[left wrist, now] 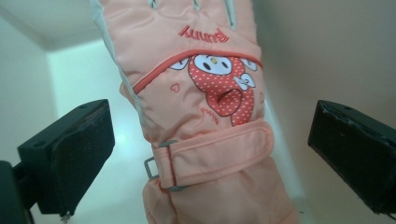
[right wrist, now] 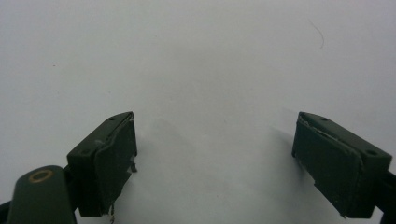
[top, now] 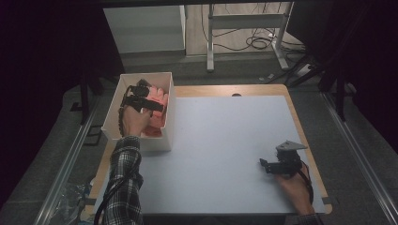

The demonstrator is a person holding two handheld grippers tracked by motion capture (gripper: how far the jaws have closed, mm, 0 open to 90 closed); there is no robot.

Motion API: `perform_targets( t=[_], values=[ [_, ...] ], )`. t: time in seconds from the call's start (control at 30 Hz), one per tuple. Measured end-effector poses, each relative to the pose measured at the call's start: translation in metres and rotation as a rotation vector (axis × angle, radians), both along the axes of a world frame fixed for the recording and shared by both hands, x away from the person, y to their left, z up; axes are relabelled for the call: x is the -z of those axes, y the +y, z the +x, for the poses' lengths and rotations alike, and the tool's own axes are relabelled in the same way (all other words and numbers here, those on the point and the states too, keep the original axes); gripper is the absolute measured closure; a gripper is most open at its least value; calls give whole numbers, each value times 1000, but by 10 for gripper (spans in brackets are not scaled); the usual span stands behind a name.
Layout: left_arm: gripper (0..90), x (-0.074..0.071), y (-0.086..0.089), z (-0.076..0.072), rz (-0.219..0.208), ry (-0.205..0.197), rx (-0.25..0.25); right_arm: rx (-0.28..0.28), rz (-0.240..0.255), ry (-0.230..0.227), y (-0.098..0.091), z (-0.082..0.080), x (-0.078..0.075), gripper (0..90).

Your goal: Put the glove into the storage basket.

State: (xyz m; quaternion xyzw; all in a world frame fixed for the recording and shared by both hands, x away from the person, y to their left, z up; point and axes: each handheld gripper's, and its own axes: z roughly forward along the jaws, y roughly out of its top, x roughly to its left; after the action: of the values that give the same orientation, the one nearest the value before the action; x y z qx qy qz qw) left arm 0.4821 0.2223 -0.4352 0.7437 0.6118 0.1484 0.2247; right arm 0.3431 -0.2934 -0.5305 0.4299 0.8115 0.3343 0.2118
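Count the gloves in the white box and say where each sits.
1 clearly: a pink glove lying in the white box at the table's left, between the open jaws of the left gripper. More pink fabric under the hand may be another glove; cannot tell.

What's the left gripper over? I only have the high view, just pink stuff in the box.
Observer: A pink glove, seen in the left gripper view. It has a cartoon print and a wrist strap with a buckle.
Operator: Gripped?
Observer: No. The left gripper is open, jaws wide on either side of the glove's cuff, apart from it.
Operator: Right one holding anything?
Observer: No. The right gripper is open too, with bare white table between its jaws.
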Motion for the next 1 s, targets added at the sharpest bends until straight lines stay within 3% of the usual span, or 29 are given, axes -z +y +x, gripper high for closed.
perform_targets(
  t=[0.5, 1.0],
  values=[
    [7, -17, 2, -24, -14, -90, 45, 0, 0, 0, 0, 0, 0, 141],
    [10, -33, 3, -68, -7, -186, 102, 1, -1, -2, 0, 0, 0, 141]
  ],
)
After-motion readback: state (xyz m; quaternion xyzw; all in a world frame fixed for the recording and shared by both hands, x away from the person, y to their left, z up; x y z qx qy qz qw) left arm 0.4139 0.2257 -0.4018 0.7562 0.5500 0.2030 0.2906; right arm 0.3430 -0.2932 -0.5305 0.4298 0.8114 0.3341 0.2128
